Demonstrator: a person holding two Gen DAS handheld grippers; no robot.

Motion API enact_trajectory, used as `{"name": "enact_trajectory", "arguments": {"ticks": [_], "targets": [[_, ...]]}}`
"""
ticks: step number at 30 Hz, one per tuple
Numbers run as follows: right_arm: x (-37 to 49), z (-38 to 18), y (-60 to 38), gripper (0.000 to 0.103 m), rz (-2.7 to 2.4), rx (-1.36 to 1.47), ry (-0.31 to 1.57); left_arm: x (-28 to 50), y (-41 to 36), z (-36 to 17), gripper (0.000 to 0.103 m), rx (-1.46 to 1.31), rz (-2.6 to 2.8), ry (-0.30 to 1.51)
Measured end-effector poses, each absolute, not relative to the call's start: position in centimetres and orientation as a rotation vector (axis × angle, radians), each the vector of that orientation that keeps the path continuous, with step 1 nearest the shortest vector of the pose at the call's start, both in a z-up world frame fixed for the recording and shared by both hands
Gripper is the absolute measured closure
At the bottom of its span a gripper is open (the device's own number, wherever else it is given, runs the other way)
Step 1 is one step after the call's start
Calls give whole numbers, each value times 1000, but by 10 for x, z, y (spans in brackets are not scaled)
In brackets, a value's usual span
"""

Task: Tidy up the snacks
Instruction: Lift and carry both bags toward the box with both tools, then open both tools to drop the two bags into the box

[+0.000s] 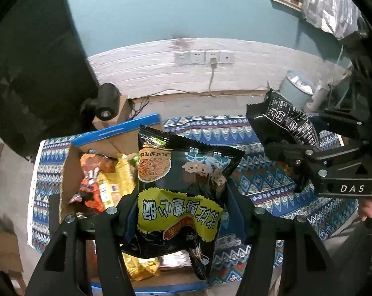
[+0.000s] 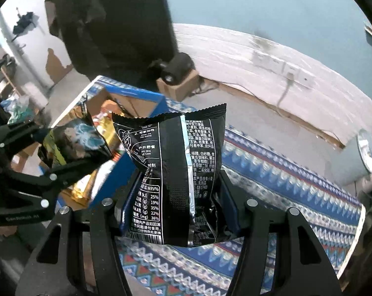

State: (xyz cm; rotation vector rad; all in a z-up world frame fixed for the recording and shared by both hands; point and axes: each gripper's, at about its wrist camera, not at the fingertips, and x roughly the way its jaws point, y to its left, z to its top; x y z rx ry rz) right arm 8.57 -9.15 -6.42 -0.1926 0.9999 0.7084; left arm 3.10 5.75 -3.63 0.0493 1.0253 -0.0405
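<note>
Above the patterned tablecloth (image 2: 296,180) beside the open cardboard box (image 1: 70,165), left gripper (image 1: 183,212) and right gripper (image 2: 178,197) each clamp a black snack bag (image 1: 186,172), (image 2: 176,162).

The left hand-held gripper (image 1: 179,212) clamps a black and yellow snack bag (image 1: 183,185) between its blue-padded fingers (image 1: 236,212), above an open cardboard box (image 1: 70,162) holding orange and yellow packets (image 1: 104,185). The box sits on a blue patterned cloth (image 1: 264,187). At right, the right hand-held gripper (image 1: 299,135) holds a black bag (image 1: 282,120), printed back showing.
</note>
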Motion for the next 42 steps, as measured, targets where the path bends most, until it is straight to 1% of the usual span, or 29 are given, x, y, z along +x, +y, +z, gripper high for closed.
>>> {"name": "enact_trajectory", "arguments": {"ticks": [14,27,29,31,32,34,39,42], "targets": [[84,-69,2,44,827,-260,1005,15,145,-57,41,-65,104,1055],[83,-90,64,43,910,-286,1046,-4,198,-71,41,-186,208,1078],[83,-92,70,43,923,-286,1043,-5,202,-71,41,-189,228,1079],[84,-95,74,38,926,-294,1042,-5,203,-69,40,-183,243,1076],[84,-95,75,36,927,-292,1041,-5,203,-68,40,-179,245,1075],[85,-94,73,33,929,-273,1036,-6,204,-66,30,-172,250,1072],[83,-84,63,32,909,-246,1013,-10,204,-60,29,-180,253,1068],[79,-77,55,32,889,-241,993,-13,202,-54,25,-183,246,1061]]}}
